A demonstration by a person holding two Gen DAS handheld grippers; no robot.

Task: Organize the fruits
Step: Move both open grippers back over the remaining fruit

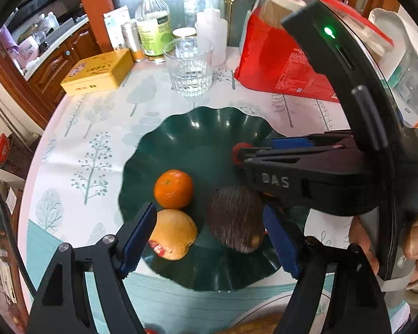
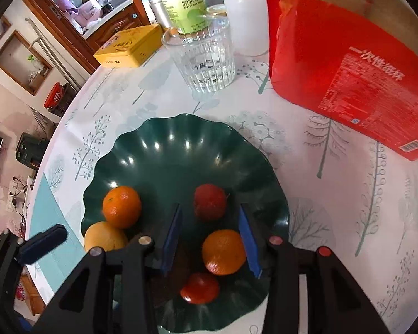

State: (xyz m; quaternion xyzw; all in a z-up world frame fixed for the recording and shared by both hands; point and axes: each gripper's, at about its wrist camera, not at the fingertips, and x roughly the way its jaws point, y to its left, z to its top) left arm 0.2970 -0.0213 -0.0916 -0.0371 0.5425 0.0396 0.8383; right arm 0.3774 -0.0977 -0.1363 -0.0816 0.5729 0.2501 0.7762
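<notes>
A dark green scalloped bowl [image 1: 181,130] [image 2: 158,150] sits on the tree-patterned tablecloth. It holds a mandarin [image 1: 173,188] [image 2: 121,206], a yellow apple with a sticker [image 1: 174,233] [image 2: 104,236], a dark brown fruit [image 1: 234,222], a second mandarin [image 2: 223,251], a red fruit [image 2: 209,201] and a tomato-like red fruit [image 2: 200,288]. My left gripper [image 1: 209,239] is open over the bowl's near side, around the apple and brown fruit without holding them. My right gripper [image 2: 209,239] [image 1: 238,153] is open, with the second mandarin lying between its pads.
A ribbed glass [image 1: 189,66] [image 2: 203,58], a yellow tin [image 1: 97,73] [image 2: 129,47], a vinegar bottle [image 1: 153,25], a white plastic bottle [image 2: 246,16] and a red package [image 1: 278,58] [image 2: 348,64] stand behind the bowl. A white plate [image 1: 264,309] lies at the near edge.
</notes>
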